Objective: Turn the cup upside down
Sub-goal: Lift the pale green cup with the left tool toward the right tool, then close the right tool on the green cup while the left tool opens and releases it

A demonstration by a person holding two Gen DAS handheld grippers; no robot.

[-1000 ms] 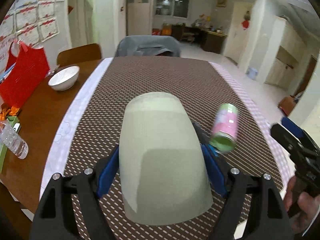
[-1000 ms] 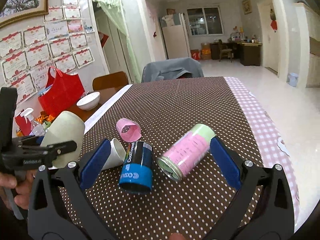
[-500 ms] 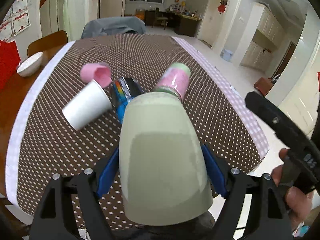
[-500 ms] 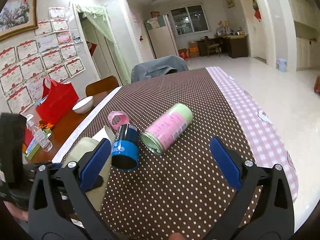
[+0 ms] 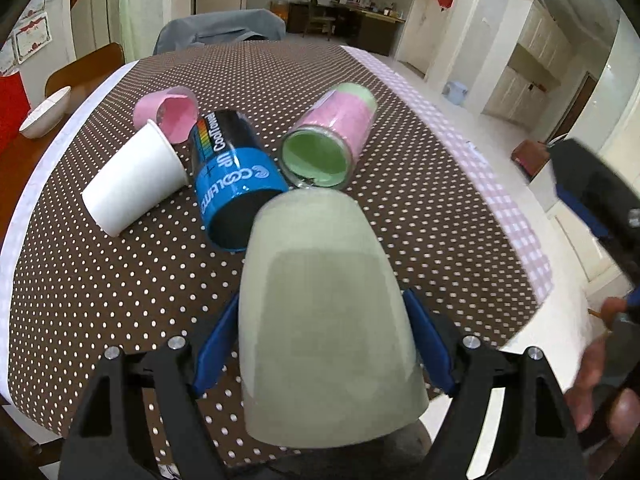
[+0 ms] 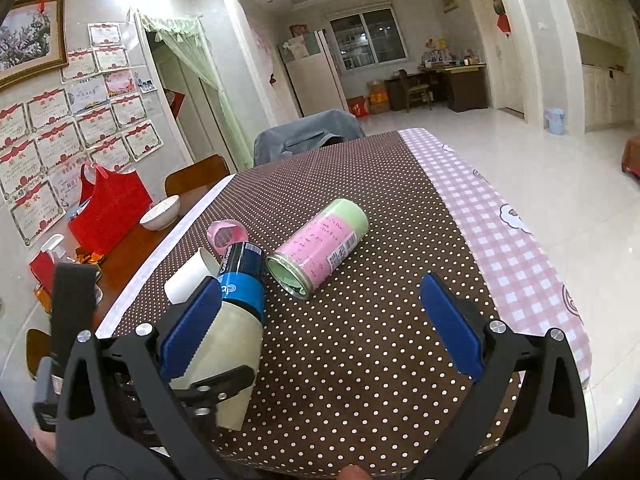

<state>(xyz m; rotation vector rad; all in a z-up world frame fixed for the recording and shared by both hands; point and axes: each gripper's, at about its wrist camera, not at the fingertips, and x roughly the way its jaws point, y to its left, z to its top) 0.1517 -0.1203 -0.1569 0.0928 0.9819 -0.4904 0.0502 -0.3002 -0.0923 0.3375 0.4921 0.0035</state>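
My left gripper [image 5: 320, 344] is shut on a pale green cup [image 5: 326, 316], its closed base pointing away from the camera, held near the table's front edge. The same cup [image 6: 232, 356] shows at lower left in the right wrist view, behind my right gripper's left finger. My right gripper [image 6: 324, 324] is open and empty above the dotted cloth, to the right of the cup.
On the brown dotted tablecloth [image 5: 120, 272] lie a white paper cup [image 5: 132, 178], a small pink cup [image 5: 170, 110], a blue-and-black can [image 5: 232, 168] and a pink-and-green can [image 5: 332, 136]. A white bowl [image 6: 160, 213] and red bag [image 6: 106, 210] stand at the left.
The left gripper with the green cup has tilted down and drawn back toward the table's front edge, bringing the lying cups and cans into view. The right gripper has pulled back slightly.
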